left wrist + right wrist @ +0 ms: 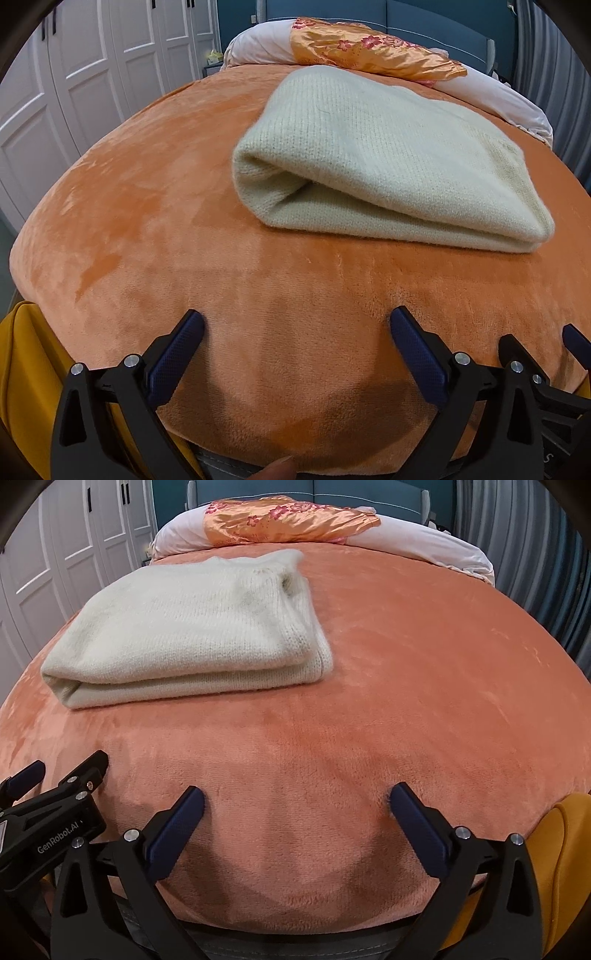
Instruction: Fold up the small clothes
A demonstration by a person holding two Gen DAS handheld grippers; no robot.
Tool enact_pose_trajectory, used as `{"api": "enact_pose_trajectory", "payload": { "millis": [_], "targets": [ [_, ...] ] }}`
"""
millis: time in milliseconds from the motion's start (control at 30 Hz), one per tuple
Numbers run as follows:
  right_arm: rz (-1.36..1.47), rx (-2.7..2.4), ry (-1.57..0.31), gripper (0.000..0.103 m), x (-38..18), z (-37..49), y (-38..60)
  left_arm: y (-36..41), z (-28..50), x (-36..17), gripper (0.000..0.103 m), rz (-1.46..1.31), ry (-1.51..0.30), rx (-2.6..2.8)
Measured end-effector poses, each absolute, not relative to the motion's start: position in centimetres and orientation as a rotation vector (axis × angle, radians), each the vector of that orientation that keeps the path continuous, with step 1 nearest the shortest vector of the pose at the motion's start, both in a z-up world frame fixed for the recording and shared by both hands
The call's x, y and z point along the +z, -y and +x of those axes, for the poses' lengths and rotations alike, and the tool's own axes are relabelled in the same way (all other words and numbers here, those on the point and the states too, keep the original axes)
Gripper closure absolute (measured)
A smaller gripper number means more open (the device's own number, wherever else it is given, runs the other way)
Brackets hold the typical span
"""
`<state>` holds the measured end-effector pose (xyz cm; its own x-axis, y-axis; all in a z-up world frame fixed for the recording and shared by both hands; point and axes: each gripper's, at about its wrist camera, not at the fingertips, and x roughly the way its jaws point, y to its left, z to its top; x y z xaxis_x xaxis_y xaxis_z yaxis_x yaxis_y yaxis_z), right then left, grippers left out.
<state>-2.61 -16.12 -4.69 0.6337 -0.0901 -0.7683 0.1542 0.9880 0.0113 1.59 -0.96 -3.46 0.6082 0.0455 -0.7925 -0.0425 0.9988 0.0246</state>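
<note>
The cream knitted sweater [388,162] lies folded into a thick, squared bundle on the orange plush bedspread [147,221], filling the upper right of the left wrist view and the upper left of the right wrist view. Its layers stack evenly with the rounded fold toward the camera, so the fold looks finished and the bundle rests where it can stay. Behind it, against the blue headboard [258,489], a pillow [424,546] carries a floral satin cloth [288,520]. Both tools sit low in the frames, well apart from the garment: the left gripper [295,343] and the right gripper [295,823] have their jaws spread wide over bare bedspread, holding nothing, which suits a released piece.
</note>
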Motion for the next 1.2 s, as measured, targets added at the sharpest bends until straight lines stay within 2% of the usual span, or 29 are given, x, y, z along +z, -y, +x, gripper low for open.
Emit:
{"api": "enact_pose_trajectory", "payload": {
  "millis": [1200],
  "targets": [
    [0.09,-0.142,-0.871,0.005,-4.57,-2.41,16.25,0.84,1.58,-3.55,0.005,-0.002,-0.915,0.049]
  ]
}}
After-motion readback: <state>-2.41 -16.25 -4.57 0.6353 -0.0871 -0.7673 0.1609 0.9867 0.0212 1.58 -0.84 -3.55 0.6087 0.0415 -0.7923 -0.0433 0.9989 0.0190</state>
